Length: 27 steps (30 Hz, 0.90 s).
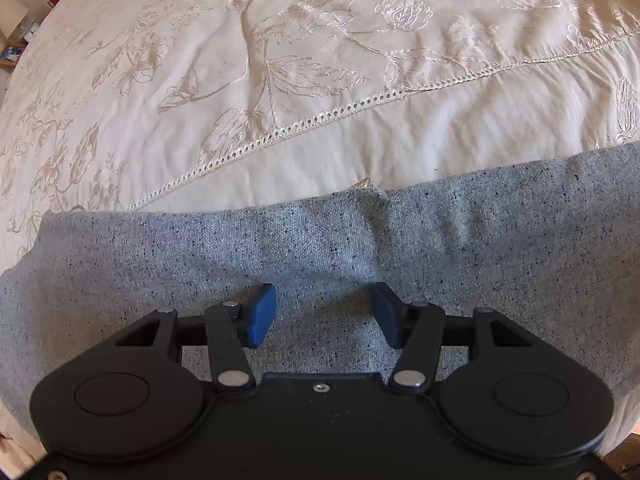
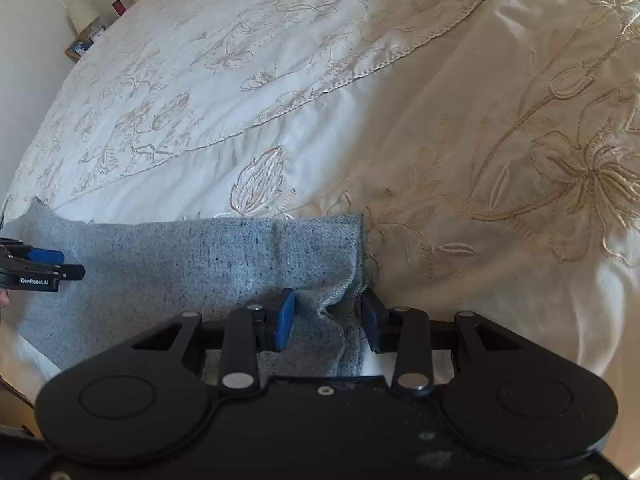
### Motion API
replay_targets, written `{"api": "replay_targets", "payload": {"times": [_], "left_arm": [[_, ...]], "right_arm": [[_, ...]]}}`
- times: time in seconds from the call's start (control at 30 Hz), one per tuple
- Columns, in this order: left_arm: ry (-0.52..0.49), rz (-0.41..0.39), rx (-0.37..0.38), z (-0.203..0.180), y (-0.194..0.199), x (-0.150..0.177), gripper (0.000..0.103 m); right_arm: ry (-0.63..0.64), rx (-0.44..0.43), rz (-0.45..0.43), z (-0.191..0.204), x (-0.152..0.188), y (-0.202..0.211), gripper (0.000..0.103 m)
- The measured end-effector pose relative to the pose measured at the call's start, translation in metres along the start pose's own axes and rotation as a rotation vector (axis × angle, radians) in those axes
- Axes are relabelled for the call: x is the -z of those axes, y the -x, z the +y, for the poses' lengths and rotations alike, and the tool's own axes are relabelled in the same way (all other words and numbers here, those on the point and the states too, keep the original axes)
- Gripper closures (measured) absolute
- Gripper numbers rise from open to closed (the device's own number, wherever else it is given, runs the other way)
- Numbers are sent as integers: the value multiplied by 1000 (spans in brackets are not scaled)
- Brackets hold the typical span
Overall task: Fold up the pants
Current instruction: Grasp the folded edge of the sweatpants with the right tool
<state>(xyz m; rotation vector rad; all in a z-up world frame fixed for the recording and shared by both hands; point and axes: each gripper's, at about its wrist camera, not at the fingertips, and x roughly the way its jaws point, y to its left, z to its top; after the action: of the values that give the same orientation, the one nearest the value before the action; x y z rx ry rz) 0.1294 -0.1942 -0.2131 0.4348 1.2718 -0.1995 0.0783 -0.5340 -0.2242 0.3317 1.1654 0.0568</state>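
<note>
Grey-blue speckled pants (image 1: 320,248) lie flat on a cream embroidered bedspread (image 1: 280,60). My left gripper (image 1: 324,312) is open just above the cloth, its blue pads (image 1: 262,314) apart with nothing between them. In the right wrist view the pants (image 2: 200,264) end in a hemmed edge (image 2: 360,248) at the right. My right gripper (image 2: 328,316) is open over that rumpled hem corner, cloth lying between its pads (image 2: 285,318) without being clamped. The left gripper (image 2: 44,266) shows at the far left over the same pants.
The bedspread (image 2: 440,140) spreads far ahead and to the right, with a lace seam (image 1: 320,116) across it. A bedside table with a lamp (image 2: 84,16) and small items stands at the far left by the wall.
</note>
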Motion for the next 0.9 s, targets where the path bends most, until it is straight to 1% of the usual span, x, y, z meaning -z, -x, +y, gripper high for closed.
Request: {"api": "replay_targets", "payload": {"times": [0.13,0.27,0.37,0.47,0.5,0.53,0.6,0.73,0.8,0.9], "left_arm": [[-15,0,-3,-3,0,0,42],[-9,-3,-1,-2,-1,-1,42],[-1,-8,7,-1,-1,1,43],[34,-5,44,5,6,3,44],[60,-8,58,8,11,3,45],[76,-15,71,10,16,3,45],[90,-37,91,10,26,3,45],[53,-83,101,-5,33,-16,45],[43,-79,104,-15,21,-32,45],[21,-41,72,-30,-4,-50,45]], "right_arm": [[-76,-37,17,-6,-1,7,61],[-96,-62,71,-11,13,14,61],[-108,-62,62,-12,16,5,60],[-166,-69,62,-11,11,-3,59],[-168,-74,57,-10,9,-2,65],[-159,-78,57,-8,10,1,87],[-163,-72,50,-4,11,11,89],[-125,-75,-17,14,12,46,90],[-118,-75,-56,23,11,65,90],[-123,-83,-84,34,9,82,90]]}}
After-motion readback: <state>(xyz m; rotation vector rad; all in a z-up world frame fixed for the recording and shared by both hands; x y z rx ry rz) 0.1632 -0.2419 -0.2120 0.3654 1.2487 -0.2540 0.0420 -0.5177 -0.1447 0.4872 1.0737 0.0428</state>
